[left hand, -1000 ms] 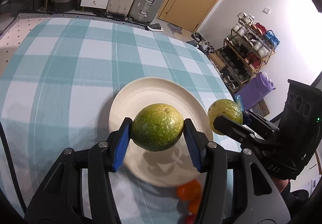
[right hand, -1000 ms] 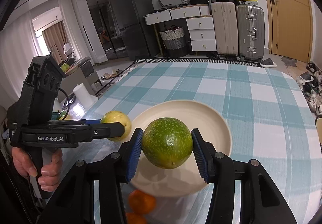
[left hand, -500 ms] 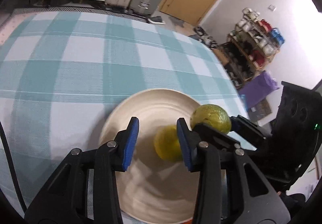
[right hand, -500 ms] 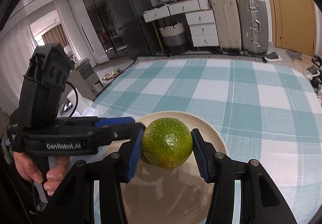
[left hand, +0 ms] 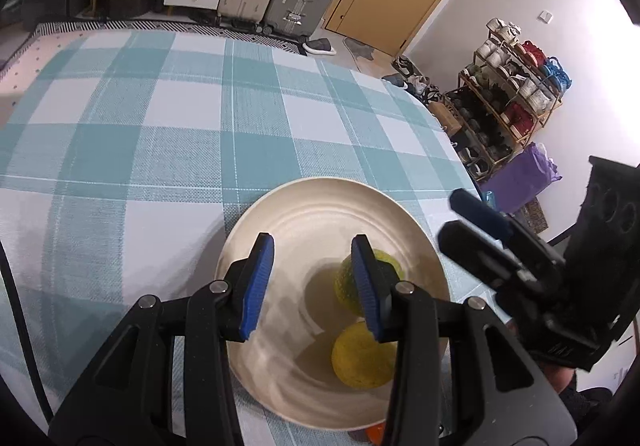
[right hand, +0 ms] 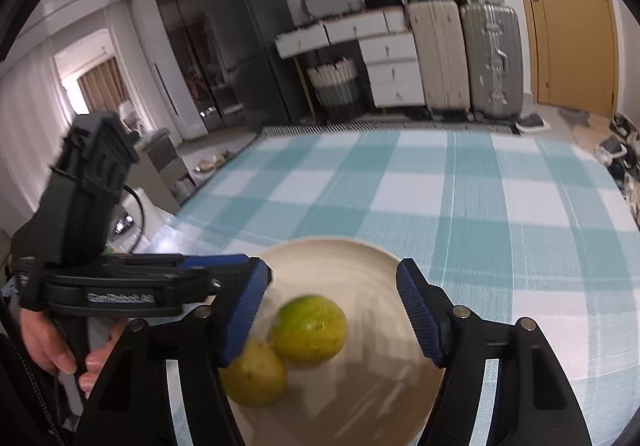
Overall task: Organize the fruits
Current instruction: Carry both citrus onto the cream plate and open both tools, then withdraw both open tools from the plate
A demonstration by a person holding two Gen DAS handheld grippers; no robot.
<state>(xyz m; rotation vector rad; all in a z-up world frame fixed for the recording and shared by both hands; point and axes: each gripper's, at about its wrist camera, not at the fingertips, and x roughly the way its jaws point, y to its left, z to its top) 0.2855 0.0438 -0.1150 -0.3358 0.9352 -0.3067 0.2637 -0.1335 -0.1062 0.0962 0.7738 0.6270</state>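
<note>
I see two fruits lying on the cream plate [right hand: 404, 274]: a green fruit [right hand: 308, 328] nearer the middle and a yellower fruit [right hand: 254, 374] just beside it, the two looking to touch. In the left wrist view the same pair shows as the green fruit [left hand: 347, 286], partly hidden behind a blue pad, and the yellower fruit [left hand: 362, 356] closer to me, both on the plate [left hand: 316, 205].

My right gripper [right hand: 332, 312] hangs over the plate with its jaws spread wide and nothing between them; the green fruit sits free below the gap. My left gripper [left hand: 314, 284] also has its jaws apart and holds nothing.

An orange fruit [left hand: 374, 434] peeks out at the plate's near rim. The plate rests on the surface, which is covered by a teal and white checked cloth [left hand: 168, 133]. Beyond its far edge stand suitcases [right hand: 468, 57] and a white drawer unit [right hand: 384, 61].
</note>
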